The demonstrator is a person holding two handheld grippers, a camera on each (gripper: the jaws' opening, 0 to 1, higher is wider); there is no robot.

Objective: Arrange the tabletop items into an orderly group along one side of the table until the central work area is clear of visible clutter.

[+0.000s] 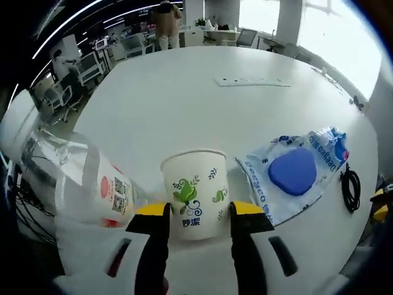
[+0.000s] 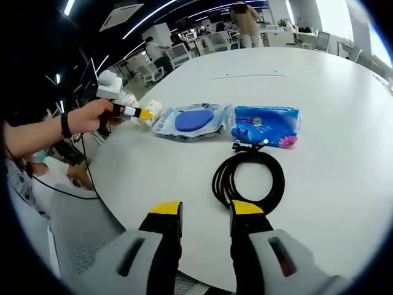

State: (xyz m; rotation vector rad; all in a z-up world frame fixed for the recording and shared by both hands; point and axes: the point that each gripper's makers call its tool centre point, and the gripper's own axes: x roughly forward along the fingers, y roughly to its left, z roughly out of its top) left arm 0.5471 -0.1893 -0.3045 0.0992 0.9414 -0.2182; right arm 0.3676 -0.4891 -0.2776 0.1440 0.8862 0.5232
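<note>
A white paper cup [image 1: 193,193] with green leaf print stands upright on the white round table [image 1: 202,104]. My left gripper [image 1: 199,215] is shut on it, one yellow-tipped jaw against each side. Left of the cup lies a clear plastic bottle [image 1: 73,178] with a white cap. To the right is a clear bag holding a blue pad [image 1: 295,172]. In the right gripper view a hand [image 2: 92,117] holds that left gripper at the cup [image 2: 153,110]. My right gripper [image 2: 206,212] is open and holds nothing, just short of a coiled black cable [image 2: 249,175].
A blue tissue pack [image 2: 267,126] lies beside the bagged pad [image 2: 193,121] in a row near the table edge. A flat power strip [image 1: 252,81] sits mid-table. Office chairs and a standing person [image 2: 245,21] are beyond the far edge.
</note>
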